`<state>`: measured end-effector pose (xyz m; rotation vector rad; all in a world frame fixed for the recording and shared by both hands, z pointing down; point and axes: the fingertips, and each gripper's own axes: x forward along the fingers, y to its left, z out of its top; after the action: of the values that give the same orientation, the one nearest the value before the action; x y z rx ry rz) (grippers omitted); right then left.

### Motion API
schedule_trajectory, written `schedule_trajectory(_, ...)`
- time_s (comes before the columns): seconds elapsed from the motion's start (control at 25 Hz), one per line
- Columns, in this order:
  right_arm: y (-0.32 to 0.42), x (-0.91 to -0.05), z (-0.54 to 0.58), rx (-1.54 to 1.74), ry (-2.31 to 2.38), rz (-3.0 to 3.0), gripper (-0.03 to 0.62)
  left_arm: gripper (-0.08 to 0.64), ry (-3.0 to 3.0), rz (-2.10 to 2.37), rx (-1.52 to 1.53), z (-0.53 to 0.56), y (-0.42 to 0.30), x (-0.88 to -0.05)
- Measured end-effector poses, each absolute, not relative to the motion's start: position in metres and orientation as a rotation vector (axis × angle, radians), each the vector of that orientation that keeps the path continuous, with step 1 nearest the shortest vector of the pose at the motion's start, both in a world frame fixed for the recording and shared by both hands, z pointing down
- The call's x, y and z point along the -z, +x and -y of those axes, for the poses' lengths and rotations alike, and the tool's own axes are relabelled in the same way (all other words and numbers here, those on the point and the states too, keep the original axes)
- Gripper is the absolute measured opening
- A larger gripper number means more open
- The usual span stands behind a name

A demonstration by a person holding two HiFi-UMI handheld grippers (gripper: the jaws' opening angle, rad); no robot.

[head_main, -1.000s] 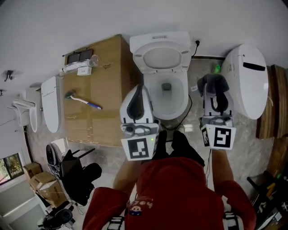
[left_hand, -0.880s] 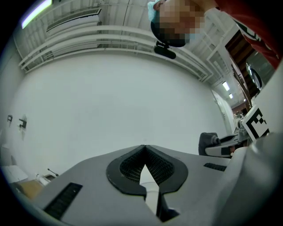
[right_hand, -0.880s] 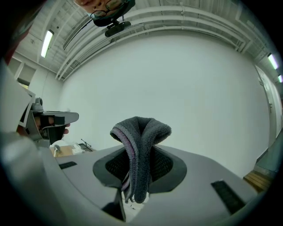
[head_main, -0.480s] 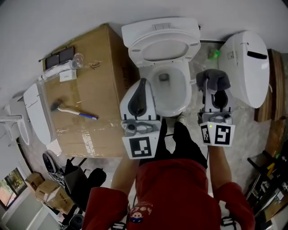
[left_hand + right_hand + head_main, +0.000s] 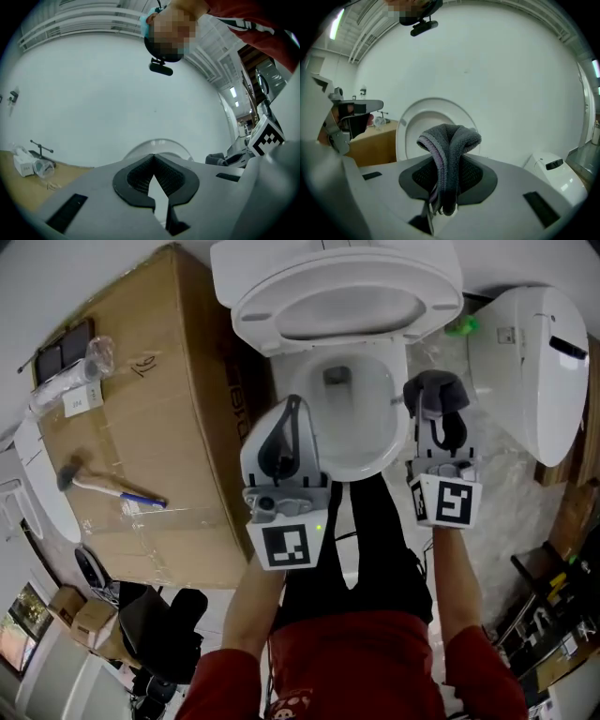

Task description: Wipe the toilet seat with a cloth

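Plainly, two grippers and one fixture.

Right gripper (image 5: 441,432): clamped on a folded grey cloth (image 5: 434,393), just beside the right rim of the toilet bowl (image 5: 370,457).

Left gripper (image 5: 291,423): jaws pressed together, empty, over the left rim.

Toilet seat (image 5: 258,310): apparently raised, long axis upright, ahead and leftward of the cloth, so the right hand was better placed.

Bowl: open, showing only its drain.

Cardboard box (image 5: 141,427): shut, with a blue-handled tool (image 5: 103,486) on top.

1. A plain white wall (image 5: 511,70) fills the back.
2. A large brown cardboard box (image 5: 169,381) carries a blue-handled tool (image 5: 103,486).
3. The pale marbled floor (image 5: 511,507) holds a spare white ceramic fixture (image 5: 539,371).
4. A small window (image 5: 17,626) shows at the lower left, and a ceiling strip light (image 5: 336,23) glows.
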<state>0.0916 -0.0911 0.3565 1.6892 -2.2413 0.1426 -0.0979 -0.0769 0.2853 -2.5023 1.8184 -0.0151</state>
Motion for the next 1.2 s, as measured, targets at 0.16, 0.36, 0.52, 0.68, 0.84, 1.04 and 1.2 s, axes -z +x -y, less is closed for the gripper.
schedule_trajectory(0.16, 0.099, -0.423, 0.099, -0.186, 1.637, 2.206, 0.087, 0.011, -2.516, -1.849, 0.070, 0.080, -0.092, -0.346)
schedule_trajectory(0.36, 0.109, -0.488, 0.106, -0.226, 1.627, 2.206, 0.087, 0.011, -2.512, -1.868, 0.101, 0.083, -0.084, -0.406)
schedule_trajectory(0.52, 0.111, -0.521, 0.110, -0.245, 1.609, 2.209, 0.087, 0.011, -2.521, -1.869, 0.141, 0.083, -0.078, -0.440)
schedule_trajectory(0.68, 0.115, -0.541, 0.127, -0.214, 1.589, 2.204, 0.087, 0.011, -2.516, -1.885, 0.177, 0.081, -0.078, -0.455)
schedule_trajectory(0.84, 0.125, -0.556, 0.159, -0.190, 1.619, 2.158, 0.087, 0.011, -2.508, -1.919, 0.190, 0.078, -0.082, -0.459)
schedule_trajectory(1.04, 0.126, -0.565, 0.179, -0.169, 1.612, 2.121, 0.087, 0.011, -2.499, -1.941, 0.210, 0.073, -0.090, -0.463)
schedule_trajectory(1.2, 0.115, -0.571, 0.179, -0.191, 1.594, 2.123, 0.087, 0.011, -2.485, -1.981, 0.211, 0.070, -0.100, -0.467)
